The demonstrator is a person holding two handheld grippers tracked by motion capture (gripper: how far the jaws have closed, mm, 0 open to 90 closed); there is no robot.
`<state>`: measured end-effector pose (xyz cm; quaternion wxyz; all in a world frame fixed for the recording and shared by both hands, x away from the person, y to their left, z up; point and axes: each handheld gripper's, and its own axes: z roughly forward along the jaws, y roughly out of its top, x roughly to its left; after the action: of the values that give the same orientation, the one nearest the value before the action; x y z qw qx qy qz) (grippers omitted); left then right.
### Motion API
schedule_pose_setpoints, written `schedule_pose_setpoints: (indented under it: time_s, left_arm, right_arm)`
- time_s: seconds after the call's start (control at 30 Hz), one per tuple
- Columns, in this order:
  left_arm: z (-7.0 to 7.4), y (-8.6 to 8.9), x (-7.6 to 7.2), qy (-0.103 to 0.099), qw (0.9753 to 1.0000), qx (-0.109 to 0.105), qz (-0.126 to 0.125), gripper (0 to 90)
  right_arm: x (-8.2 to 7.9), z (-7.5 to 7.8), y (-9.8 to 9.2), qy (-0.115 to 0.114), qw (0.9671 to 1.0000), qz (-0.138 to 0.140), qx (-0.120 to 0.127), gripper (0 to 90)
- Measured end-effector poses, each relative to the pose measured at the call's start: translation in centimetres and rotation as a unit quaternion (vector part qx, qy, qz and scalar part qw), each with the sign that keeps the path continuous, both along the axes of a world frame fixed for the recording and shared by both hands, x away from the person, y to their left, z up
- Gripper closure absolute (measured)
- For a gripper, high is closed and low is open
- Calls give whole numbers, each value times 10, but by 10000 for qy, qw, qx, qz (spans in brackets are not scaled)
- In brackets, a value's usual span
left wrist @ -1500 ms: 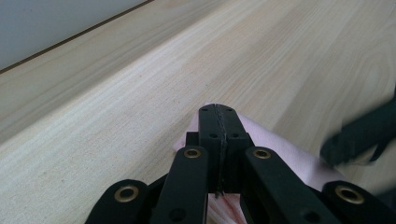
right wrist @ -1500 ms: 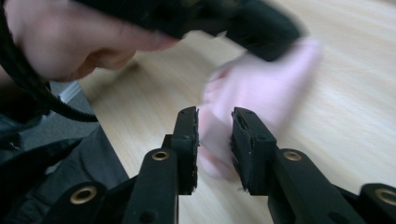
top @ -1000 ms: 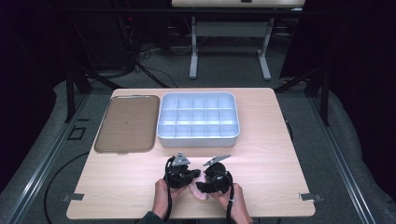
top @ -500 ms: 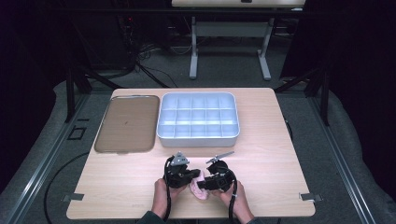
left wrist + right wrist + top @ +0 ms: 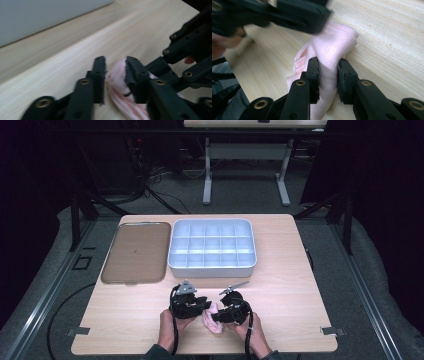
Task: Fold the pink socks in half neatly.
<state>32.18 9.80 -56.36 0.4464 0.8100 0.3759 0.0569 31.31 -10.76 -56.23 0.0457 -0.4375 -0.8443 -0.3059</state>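
Cloth [image 5: 329,50]: pale pink, with faint darker pink stripes in the left gripper view and a ribbed, slightly deeper pink band along one edge. Left gripper [image 5: 204,306] and right gripper [image 5: 218,315]: black throughout, with brass-coloured rivets at the joints; a grey plate tops the left one. Table [image 5: 300,270]: light wood with fine straight grain. Divided box [image 5: 212,247]: pale blue-grey, walls and partitions alike. Lid [image 5: 134,252]: brownish-grey with a lighter rim. Floor [image 5: 380,285]: grey.
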Motion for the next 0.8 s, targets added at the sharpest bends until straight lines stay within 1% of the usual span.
schedule_pose_setpoints:
  time_s: [0.03,0.07,0.1,0.17,0.2,0.27,0.33,0.37,0.4,0.47,0.5,0.53,0.57,0.63,0.73,0.77,0.8]
  left_arm:
    - [1,6,0,9,10000,-20,97,567]
    - [2,13,0,8,9998,30,187,503]
    - [3,20,-1,-7,9994,81,331,440]
    - [3,38,-6,-79,9983,221,542,350]
    - [2,47,-9,-116,9975,311,626,321]
    - [-1,66,-13,-136,9956,335,868,257]
    - [-3,79,-15,-127,9940,233,1060,225]
    - [-4,83,-16,-135,9931,227,1141,218]
    - [-3,88,-16,-165,9924,267,1188,208]
    - [-3,90,-17,-215,9917,279,1236,197]
    - [-3,91,-17,-241,9914,324,1245,190]
    - [-3,91,-17,-266,9914,414,1215,185]
    - [-5,91,-17,-251,9912,475,1209,179]
    - [-9,90,-16,-213,9908,559,1218,166]
    - [-15,88,-15,-208,9892,760,1238,155]
    - [-17,88,-15,-237,9886,806,1247,153]
    - [-18,87,-15,-269,9881,835,1262,150]
  right_arm:
    - [0,0,0,-3,10000,23,-21,740]
    - [0,1,-1,2,10000,51,-44,740]
    - [0,0,0,4,10000,34,-15,740]
    - [-1,0,0,-36,10000,-20,9,739]
    - [-2,0,0,-64,10000,-14,8,739]
    - [-2,-1,0,-69,10000,-28,56,739]
    - [-2,-1,0,-68,9999,-43,75,739]
    - [-2,-1,0,-52,10000,-44,71,739]
    - [-2,-1,0,-71,9999,-64,86,739]
    - [-2,-1,0,-59,10000,-37,40,738]
    - [-2,-1,0,-57,10000,-39,43,738]
    - [-2,-1,0,-59,10000,-47,43,738]
    - [-2,-1,-1,-73,10000,-23,26,738]
    - [-3,-2,-2,-92,9999,-64,94,738]
    - [-2,-4,-5,-70,9997,-67,216,738]
    - [-2,-4,-5,-24,9997,-61,246,738]
    - [-1,-4,-6,30,9998,-36,217,738]
